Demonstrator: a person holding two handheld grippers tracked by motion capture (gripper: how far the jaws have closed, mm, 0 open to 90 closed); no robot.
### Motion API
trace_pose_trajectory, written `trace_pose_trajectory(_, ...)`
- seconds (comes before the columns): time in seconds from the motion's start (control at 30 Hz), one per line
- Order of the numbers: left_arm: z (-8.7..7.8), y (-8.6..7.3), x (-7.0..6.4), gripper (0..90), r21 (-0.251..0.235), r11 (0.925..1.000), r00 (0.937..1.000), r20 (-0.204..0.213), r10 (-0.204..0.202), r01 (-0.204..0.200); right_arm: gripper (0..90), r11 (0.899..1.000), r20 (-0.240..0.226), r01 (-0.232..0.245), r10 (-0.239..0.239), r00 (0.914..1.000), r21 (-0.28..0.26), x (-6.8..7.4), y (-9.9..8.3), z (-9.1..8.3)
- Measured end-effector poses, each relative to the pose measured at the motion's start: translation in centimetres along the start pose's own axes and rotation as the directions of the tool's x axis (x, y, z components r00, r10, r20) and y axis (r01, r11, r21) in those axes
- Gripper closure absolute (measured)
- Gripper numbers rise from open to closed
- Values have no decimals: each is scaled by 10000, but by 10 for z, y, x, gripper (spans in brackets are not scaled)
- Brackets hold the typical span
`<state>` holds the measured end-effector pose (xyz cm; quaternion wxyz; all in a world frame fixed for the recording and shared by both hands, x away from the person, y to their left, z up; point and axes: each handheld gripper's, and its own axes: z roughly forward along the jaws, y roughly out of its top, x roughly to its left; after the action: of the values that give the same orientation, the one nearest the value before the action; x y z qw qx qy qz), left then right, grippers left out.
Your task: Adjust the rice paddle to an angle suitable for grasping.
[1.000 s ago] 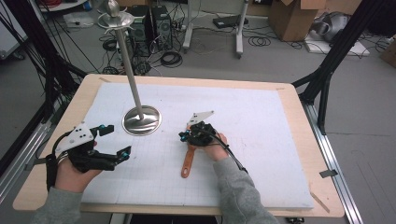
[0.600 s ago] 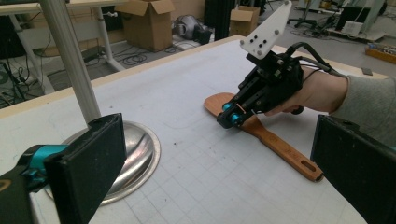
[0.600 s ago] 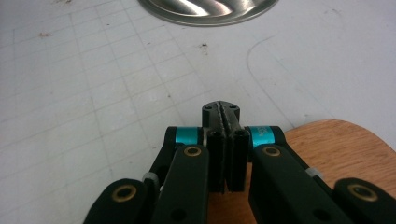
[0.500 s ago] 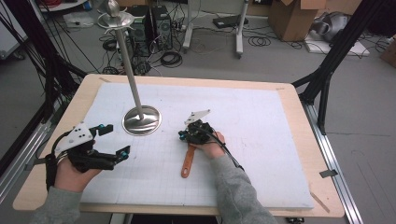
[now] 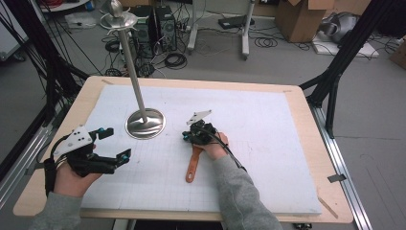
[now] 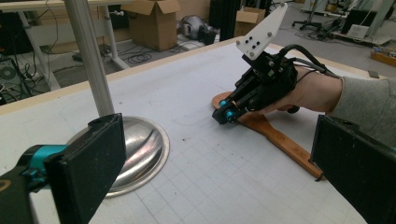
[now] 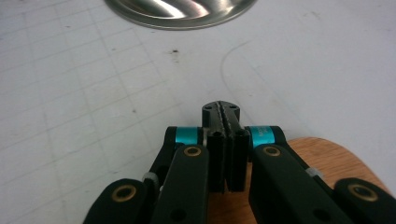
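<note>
A: Two grippers are being seen in the high view. The left gripper (image 5: 115, 143) is being held wide apart over the white mat (image 5: 268, 143), with nothing between its jaws. The right gripper (image 5: 187, 137) is being rested on the wooden spatula (image 5: 193, 163), just beside the steel stand base (image 5: 145, 123).

B: In the left gripper view, is anything being gripped?

A: No; its jaws are being kept far apart. The right gripper (image 6: 224, 114) is being pressed flat over the spatula's blade end (image 6: 280, 140).

B: And the right gripper view?

A: The jaws are being held fully together above the blade (image 7: 336, 158). Probably nothing is being pinched, though the underside is being hidden.
</note>
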<state>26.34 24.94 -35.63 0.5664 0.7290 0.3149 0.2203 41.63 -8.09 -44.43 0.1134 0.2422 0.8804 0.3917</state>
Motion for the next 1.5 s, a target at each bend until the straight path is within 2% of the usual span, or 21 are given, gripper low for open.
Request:
trace_pose_trajectory(0.2,-5,0,4,40,-84,9999,9999,-159,-67,66,891,9996,323,256,-259,9991,110,-3,0,-1)
trace_pose_trajectory(0.33,-6,1,4,41,-169,9998,9998,-169,-69,66,891,9993,338,304,-311,9989,220,-5,-1,-3)
trace_pose_trajectory(0.5,-5,3,4,40,-248,9997,9998,-193,-46,41,891,9996,298,146,-152,9994,233,-6,-8,-11)
trace_pose_trajectory(0.67,0,2,3,40,-159,9999,9999,-149,-60,58,891,9996,259,-45,38,9997,271,-8,-18,-22)
trace_pose_trajectory(1.1,20,5,-2,40,63,10000,9996,265,52,-53,891,9985,243,-459,452,9987,308,-11,-42,-50)
trace_pose_trajectory(1.3,25,7,-3,40,23,10000,9991,422,77,-78,891,9980,407,-226,201,9990,599,-7,-46,-59)
trace_pose_trajectory(1.5,33,8,-4,40,108,9999,9984,558,61,-67,891,9980,307,-491,479,9984,387,-6,-59,-71)
